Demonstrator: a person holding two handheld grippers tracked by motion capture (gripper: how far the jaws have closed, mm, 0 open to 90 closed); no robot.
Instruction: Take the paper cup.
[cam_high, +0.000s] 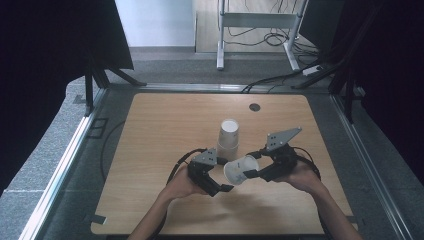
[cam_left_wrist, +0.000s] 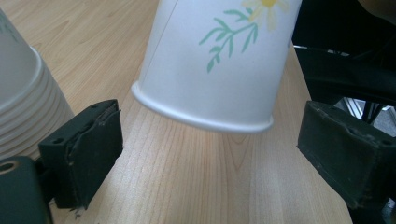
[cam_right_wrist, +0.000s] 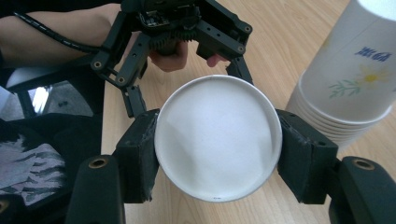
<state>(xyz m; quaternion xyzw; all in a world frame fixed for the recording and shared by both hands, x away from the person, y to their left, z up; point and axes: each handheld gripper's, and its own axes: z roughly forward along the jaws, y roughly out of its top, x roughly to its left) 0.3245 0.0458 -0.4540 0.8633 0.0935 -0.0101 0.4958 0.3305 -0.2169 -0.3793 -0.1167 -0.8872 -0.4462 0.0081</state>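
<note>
A white paper cup (cam_high: 241, 169) with a flower print lies tilted on its side above the wooden table (cam_high: 165, 125). My right gripper (cam_high: 251, 171) is shut on it near its base. In the right gripper view the cup's round bottom (cam_right_wrist: 217, 140) sits between the two pads of my right gripper (cam_right_wrist: 217, 147). The cup's rim (cam_left_wrist: 201, 116) faces my left gripper (cam_left_wrist: 210, 154), whose jaws stand open on either side and do not touch it. In the high view the left gripper (cam_high: 223, 187) is just left of the cup's mouth. A stack of upside-down cups (cam_high: 229, 137) stands right behind.
The stack of cups (cam_left_wrist: 18, 102) (cam_right_wrist: 350, 79) is close to both grippers. A small dark round spot (cam_high: 255, 107) marks the table's far side. Beyond the table stand metal frame legs (cam_high: 220, 35) and floor cables (cam_high: 270, 80).
</note>
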